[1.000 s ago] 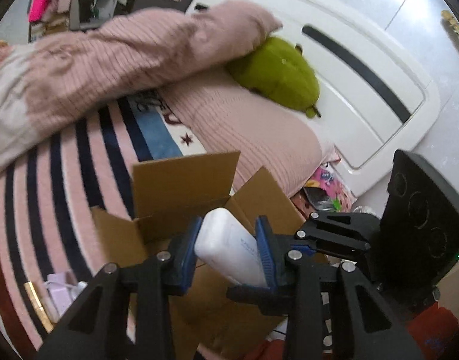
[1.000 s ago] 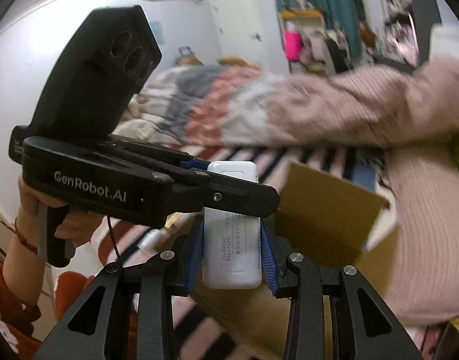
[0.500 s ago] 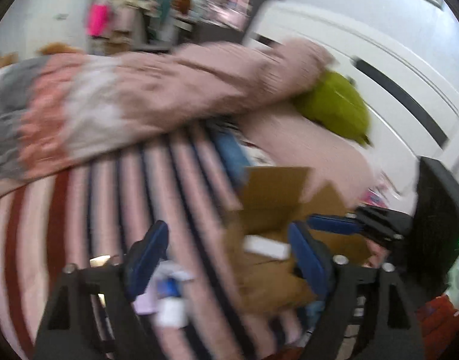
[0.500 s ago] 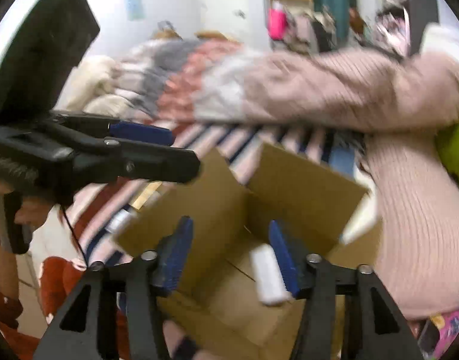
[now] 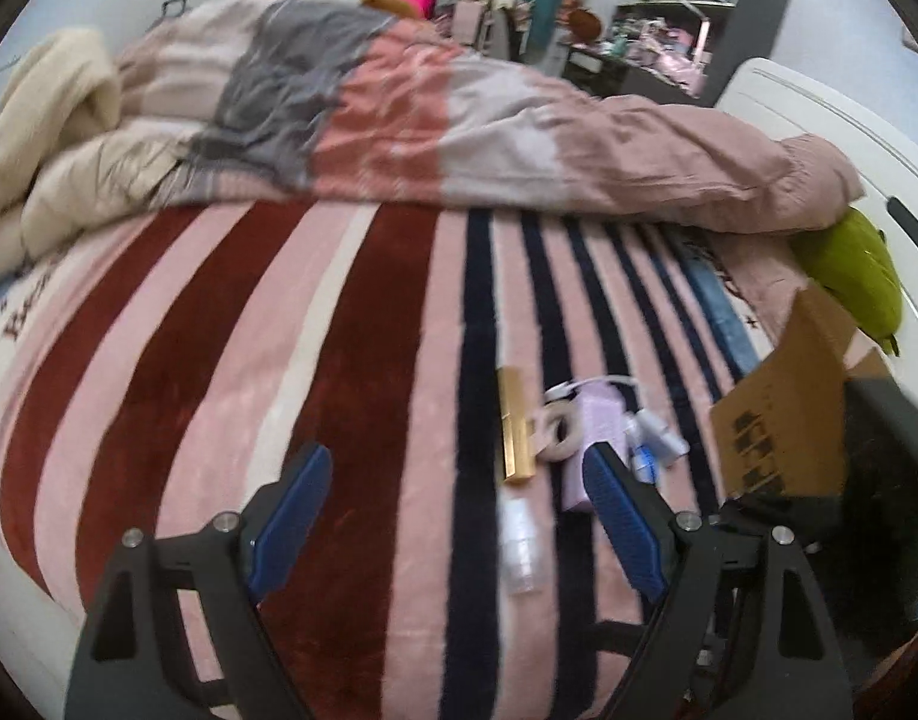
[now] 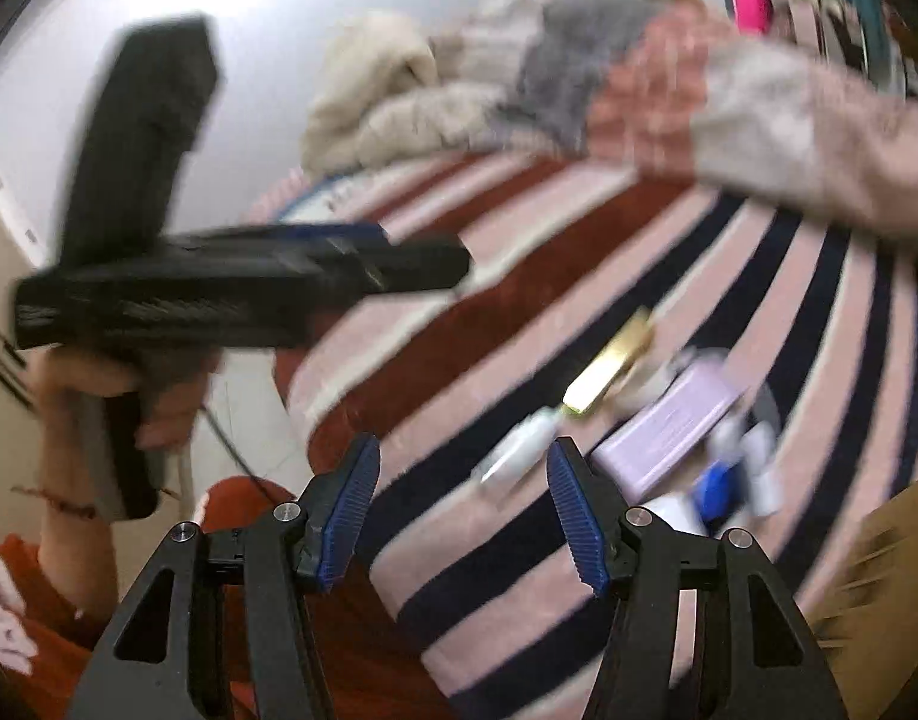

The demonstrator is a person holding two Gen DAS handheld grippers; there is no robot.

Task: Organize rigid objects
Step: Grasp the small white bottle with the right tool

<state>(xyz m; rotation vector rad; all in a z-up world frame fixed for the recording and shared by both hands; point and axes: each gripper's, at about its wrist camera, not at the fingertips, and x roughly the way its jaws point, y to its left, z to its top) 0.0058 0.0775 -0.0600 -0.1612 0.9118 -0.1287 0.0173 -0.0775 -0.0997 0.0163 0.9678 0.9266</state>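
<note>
Gold bar (image 5: 515,433), lilac case (image 5: 591,429) and small bottles (image 5: 522,546) sit loose on the bed (image 5: 231,360) beside the box (image 5: 783,414), unsorted. Your left hand-held gripper (image 5: 459,516) and right hand-held gripper (image 6: 464,513) are both spread, holding nothing.

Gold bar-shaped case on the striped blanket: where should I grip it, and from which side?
Take the gold case across its narrow width near the middle, coming down from above with the open left claw. It lies flat and long along the stripes, so its long sides are the faces to pinch. The white ring sits tight beside it on the right, so probably favour the nearer half.
</note>
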